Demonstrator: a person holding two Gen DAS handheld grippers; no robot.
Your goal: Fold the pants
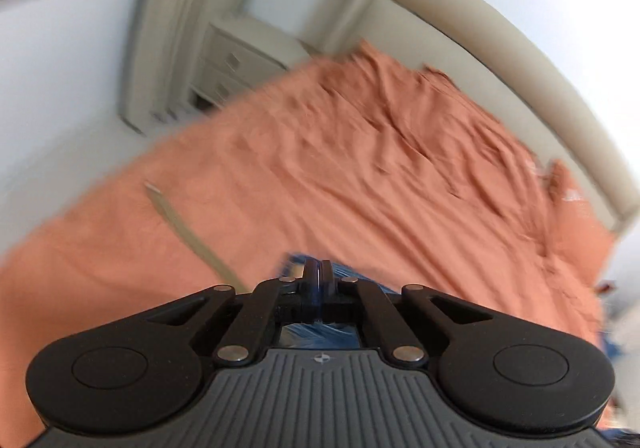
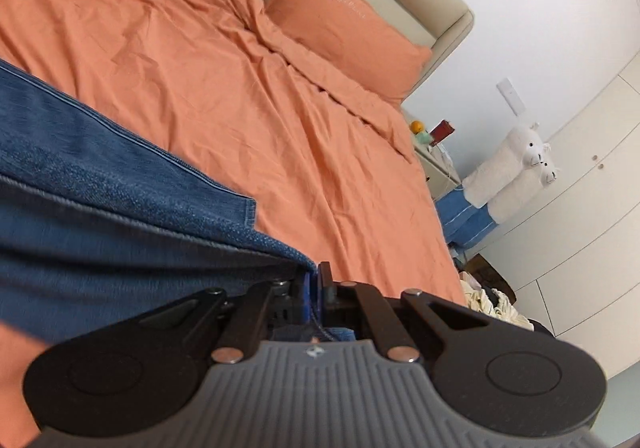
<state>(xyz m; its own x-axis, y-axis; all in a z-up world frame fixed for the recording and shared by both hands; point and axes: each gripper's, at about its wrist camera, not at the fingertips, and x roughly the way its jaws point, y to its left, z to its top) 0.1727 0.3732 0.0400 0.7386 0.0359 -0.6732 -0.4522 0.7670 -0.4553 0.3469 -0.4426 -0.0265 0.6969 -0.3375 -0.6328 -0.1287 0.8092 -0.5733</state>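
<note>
Item: blue denim pants (image 2: 100, 176), spread over an orange bed cover (image 2: 208, 60). Right gripper (image 2: 316, 280) clamped on a fabric edge; left gripper (image 1: 318, 272) pinched on blue cloth, seemingly the same garment. Two-point hold likely keeps the edge taut for folding.

left wrist: low over orange bed (image 1: 320, 176), faces headboard (image 1: 500, 48) | right wrist: same, near | shared: bed

no readable text, labels or numbers anywhere
</note>
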